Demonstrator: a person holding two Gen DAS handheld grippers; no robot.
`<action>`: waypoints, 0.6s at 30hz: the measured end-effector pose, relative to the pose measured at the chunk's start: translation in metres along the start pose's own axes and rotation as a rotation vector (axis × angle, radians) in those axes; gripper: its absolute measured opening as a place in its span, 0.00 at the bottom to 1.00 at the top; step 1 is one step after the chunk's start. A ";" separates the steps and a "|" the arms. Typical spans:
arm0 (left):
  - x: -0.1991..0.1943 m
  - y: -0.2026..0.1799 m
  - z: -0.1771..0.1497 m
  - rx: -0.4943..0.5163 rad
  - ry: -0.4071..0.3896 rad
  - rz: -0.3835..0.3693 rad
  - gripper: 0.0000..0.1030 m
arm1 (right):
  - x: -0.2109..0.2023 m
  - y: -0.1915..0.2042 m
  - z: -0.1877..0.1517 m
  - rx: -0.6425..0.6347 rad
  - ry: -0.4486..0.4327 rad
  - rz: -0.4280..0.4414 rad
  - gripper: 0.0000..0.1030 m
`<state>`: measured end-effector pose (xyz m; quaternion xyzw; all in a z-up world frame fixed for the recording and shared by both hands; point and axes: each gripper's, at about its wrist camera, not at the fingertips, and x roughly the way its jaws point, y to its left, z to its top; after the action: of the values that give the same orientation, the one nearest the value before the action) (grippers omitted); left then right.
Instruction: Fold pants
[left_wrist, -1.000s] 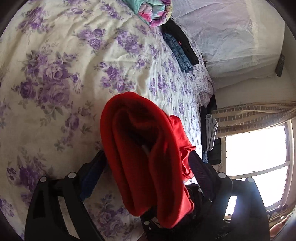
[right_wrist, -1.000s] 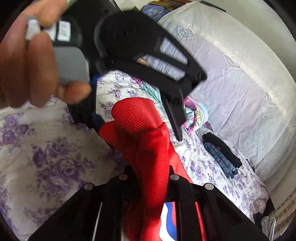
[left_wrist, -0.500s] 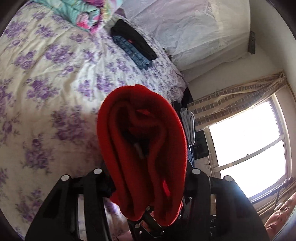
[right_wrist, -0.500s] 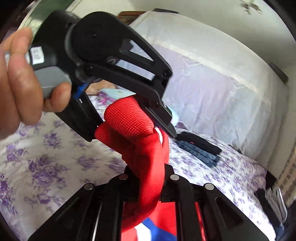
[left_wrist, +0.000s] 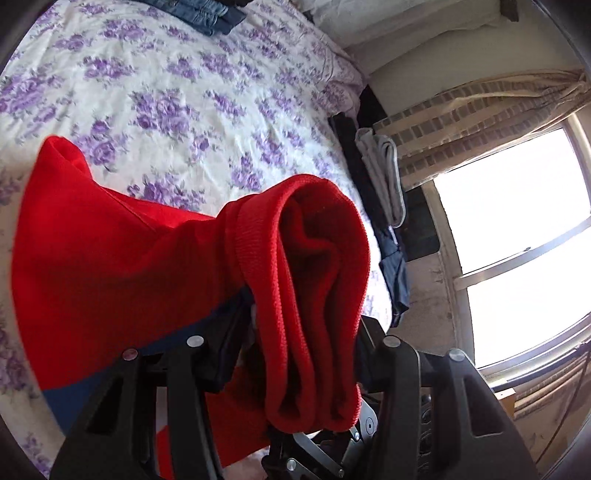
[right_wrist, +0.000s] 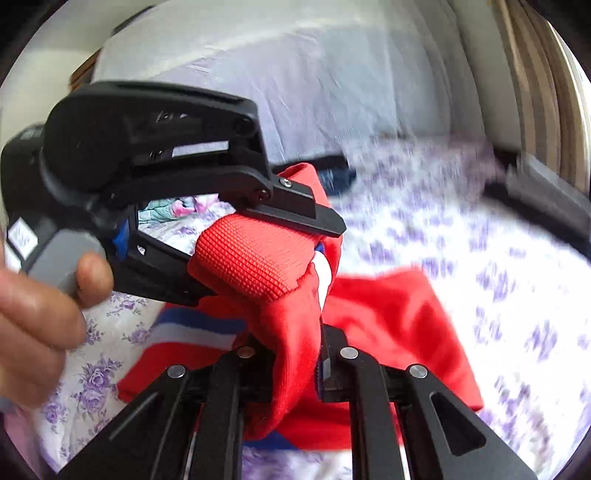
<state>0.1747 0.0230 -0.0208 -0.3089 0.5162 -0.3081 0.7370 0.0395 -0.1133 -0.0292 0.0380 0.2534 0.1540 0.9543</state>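
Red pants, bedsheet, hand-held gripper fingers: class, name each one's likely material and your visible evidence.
Red pants: soft knit fabric, matte; ribbed cuff, draping folds. Bedsheet: thin woven cloth, probably cotton; printed flowers, fine wrinkles. Hand-held gripper fingers: rigid black plastic, apparently; smooth, semi-matte, screwed together.

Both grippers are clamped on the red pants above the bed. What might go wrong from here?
The left gripper holds a thick rolled bunch of the red pants; layers may slip out unevenly. The right gripper pinches close beside it, so the fold may bunch. Loose cloth trails on the floral bedsheet and may drag crooked.
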 end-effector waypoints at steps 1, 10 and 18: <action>0.011 -0.003 0.000 0.007 0.007 0.024 0.46 | 0.004 -0.011 0.000 0.043 0.020 0.022 0.14; 0.022 -0.030 -0.005 0.123 -0.026 0.092 0.77 | 0.009 -0.051 -0.010 0.194 0.079 0.141 0.59; -0.051 -0.005 -0.035 0.196 -0.273 0.294 0.88 | -0.006 -0.091 -0.015 0.291 0.058 0.176 0.63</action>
<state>0.1262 0.0550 0.0026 -0.1960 0.4187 -0.2012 0.8636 0.0524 -0.2019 -0.0528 0.1934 0.2960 0.1996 0.9139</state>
